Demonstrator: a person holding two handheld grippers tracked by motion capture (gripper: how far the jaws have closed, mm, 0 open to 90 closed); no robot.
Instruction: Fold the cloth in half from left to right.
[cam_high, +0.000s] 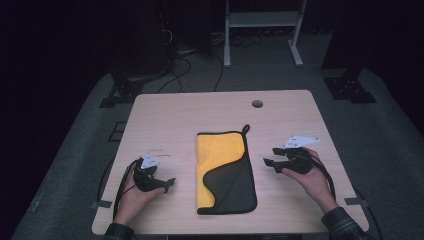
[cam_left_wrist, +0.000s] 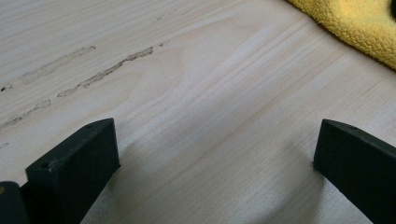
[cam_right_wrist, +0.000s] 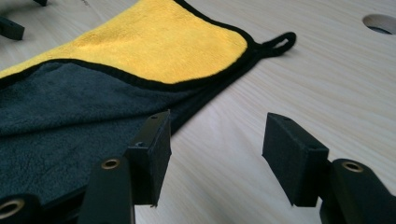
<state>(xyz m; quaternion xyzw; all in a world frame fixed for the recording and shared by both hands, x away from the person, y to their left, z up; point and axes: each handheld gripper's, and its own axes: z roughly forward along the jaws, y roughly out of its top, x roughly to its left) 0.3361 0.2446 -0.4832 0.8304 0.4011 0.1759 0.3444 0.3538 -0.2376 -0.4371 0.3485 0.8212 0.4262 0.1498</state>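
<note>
A folded cloth (cam_high: 225, 170), yellow on one side and dark grey on the other with black trim, lies flat at the middle of the wooden table (cam_high: 200, 110). Its hanging loop (cam_high: 245, 128) points to the far right. My left gripper (cam_high: 159, 181) rests left of the cloth, open, with bare wood between its jaws (cam_left_wrist: 215, 149); a yellow edge of the cloth (cam_left_wrist: 355, 28) shows at the upper right. My right gripper (cam_high: 272, 156) hovers just right of the cloth, open and empty (cam_right_wrist: 215, 144), beside the cloth's grey flap (cam_right_wrist: 70, 121) and the loop (cam_right_wrist: 280, 41).
A round cable hole (cam_high: 257, 104) sits in the table's far right part, also seen as a hole (cam_right_wrist: 380, 23) in the right gripper view. Behind the table stand a white frame (cam_high: 262, 30), black stand bases (cam_high: 350, 87) and floor cables (cam_high: 175, 65).
</note>
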